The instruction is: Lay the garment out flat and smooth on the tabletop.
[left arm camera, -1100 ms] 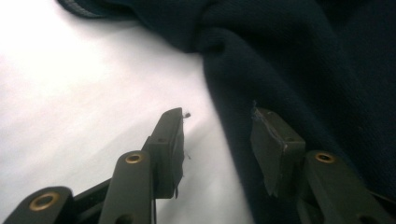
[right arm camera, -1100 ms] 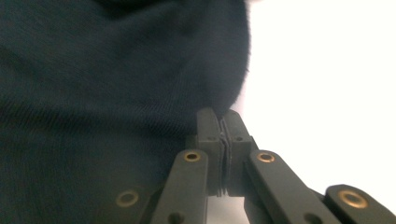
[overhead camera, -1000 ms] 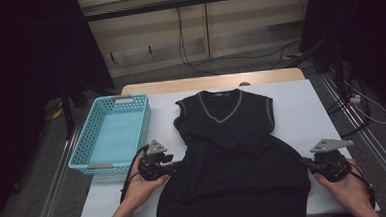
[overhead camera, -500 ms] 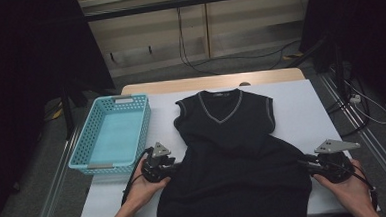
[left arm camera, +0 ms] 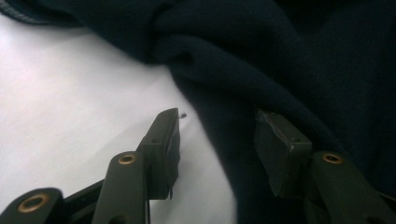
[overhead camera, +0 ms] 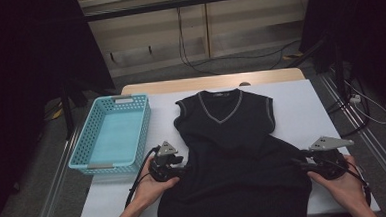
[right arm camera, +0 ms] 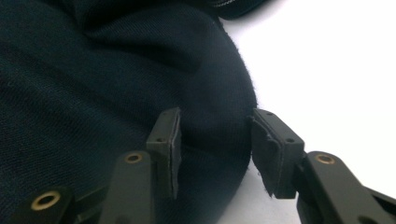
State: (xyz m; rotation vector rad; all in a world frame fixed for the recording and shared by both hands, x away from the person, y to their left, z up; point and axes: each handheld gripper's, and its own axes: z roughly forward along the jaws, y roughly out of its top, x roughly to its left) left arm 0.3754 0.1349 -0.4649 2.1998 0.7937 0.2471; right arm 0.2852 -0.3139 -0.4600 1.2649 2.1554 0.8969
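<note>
Each hand-held gripper, left (overhead camera: 170,171) and right (overhead camera: 318,166), is opening, jaws spread astride opposite side edges of the dark vest (overhead camera: 233,156) lying lengthwise on the table (overhead camera: 301,108)

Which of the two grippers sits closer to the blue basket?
The left gripper, at the dark vest's left edge, just off the basket's near corner. The right gripper is across the vest, at its far edge.

Both hands low; left tool (overhead camera: 176,170) and right tool (overhead camera: 304,164) just opening.
</note>
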